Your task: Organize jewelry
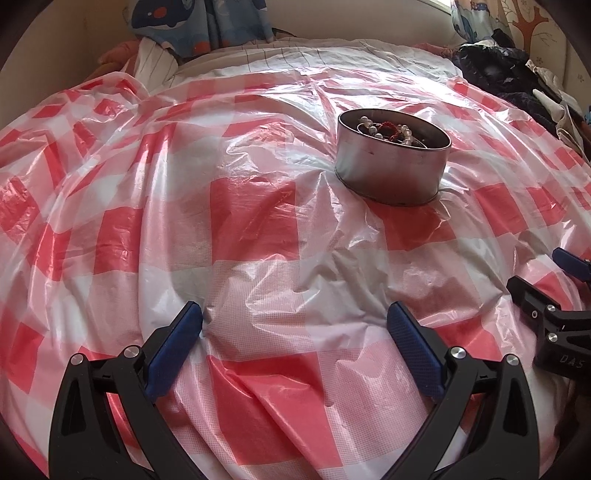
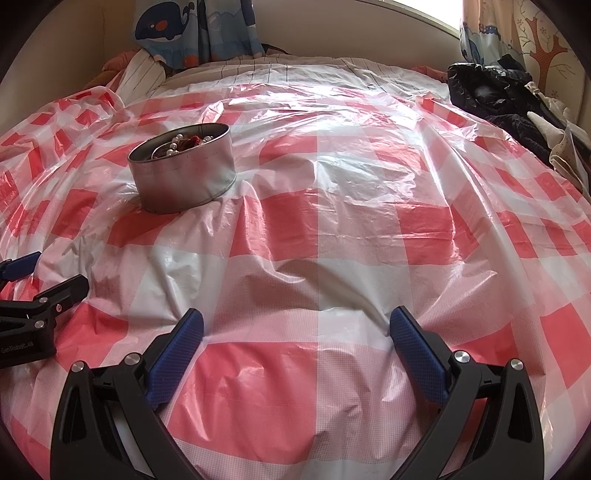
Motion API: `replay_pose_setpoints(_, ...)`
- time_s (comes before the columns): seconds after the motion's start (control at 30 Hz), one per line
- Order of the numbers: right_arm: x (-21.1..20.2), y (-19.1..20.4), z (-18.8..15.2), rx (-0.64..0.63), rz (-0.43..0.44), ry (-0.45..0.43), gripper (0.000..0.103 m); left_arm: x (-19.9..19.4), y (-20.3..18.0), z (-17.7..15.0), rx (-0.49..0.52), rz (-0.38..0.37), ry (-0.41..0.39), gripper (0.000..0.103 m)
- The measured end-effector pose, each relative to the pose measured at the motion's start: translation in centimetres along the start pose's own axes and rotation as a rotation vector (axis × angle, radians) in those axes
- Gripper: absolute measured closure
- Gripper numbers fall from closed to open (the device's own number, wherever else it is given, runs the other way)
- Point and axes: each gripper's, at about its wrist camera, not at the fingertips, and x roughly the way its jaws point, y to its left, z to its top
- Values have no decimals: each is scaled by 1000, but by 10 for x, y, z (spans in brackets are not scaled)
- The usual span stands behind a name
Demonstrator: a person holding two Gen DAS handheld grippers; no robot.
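I see one round metal tin [image 1: 393, 162] of jewelry [image 1: 388, 130] upper right of centre on the checkered sheet [image 1: 255, 214], my left gripper [image 1: 295, 325] and right gripper [image 2: 297, 326] both spread wide, empty

The round tin [image 1: 393, 162] was the one thing standing on the checked plastic sheet [image 1: 255, 218], its open top holding beads to below the rim. Bare, wrinkled sheet lay on every side of the tin, widest on its near side. Well right of the tin, a heap of dark clothes [image 2: 491, 92] blocked the far corner. Behind the tin, curtains [image 2: 207, 29] closed the far edge.
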Motion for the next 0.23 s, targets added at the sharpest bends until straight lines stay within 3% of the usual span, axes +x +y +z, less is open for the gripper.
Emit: replay_pose_setpoints(0.23, 0, -1, -1, -1, -2, -3, 6, -1, -2, -1, 3, 12, 0, 7)
